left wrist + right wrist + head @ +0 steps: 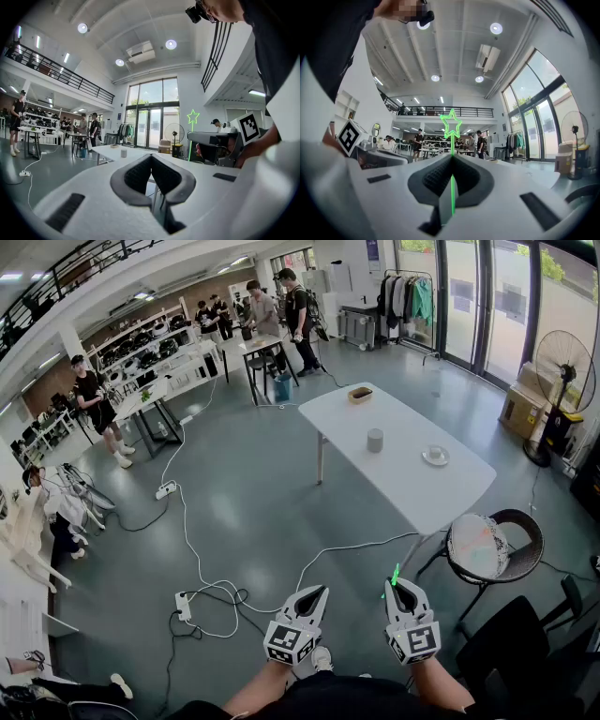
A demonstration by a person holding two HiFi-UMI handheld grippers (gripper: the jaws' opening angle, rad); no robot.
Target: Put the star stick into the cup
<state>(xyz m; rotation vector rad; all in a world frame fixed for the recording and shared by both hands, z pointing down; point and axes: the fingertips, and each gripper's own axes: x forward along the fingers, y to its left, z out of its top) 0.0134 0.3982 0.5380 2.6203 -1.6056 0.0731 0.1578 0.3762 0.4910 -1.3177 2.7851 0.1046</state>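
Low at the centre of the head view, a person holds two tools side by side above the grey floor (244,512), well apart from the white table (412,486) in the upper right of the frame. The right tool (396,587) is clamped on the green star stick (395,575), whose glowing tip pokes up just past the jaws. Its own view shows the jaws of the right tool (452,158) pressed together on the thin shaft, with the star stick (451,124) upright and its outlined star standing above them at mid-frame. The left tool (317,591) carries nothing; its view shows the jaws of the left tool (151,156) closed together with no object between them. The grey cup (375,440) stands upright near the middle of the table, with a small saucer (435,456) to its right and a shallow bowl (360,395) at the far end. From the left tool's view the cup (123,153) appears small at left of centre, and the star stick (192,116) glows at right. A round chair (487,547) sits at the table's near corner. White cable (202,563) trails across the floor.
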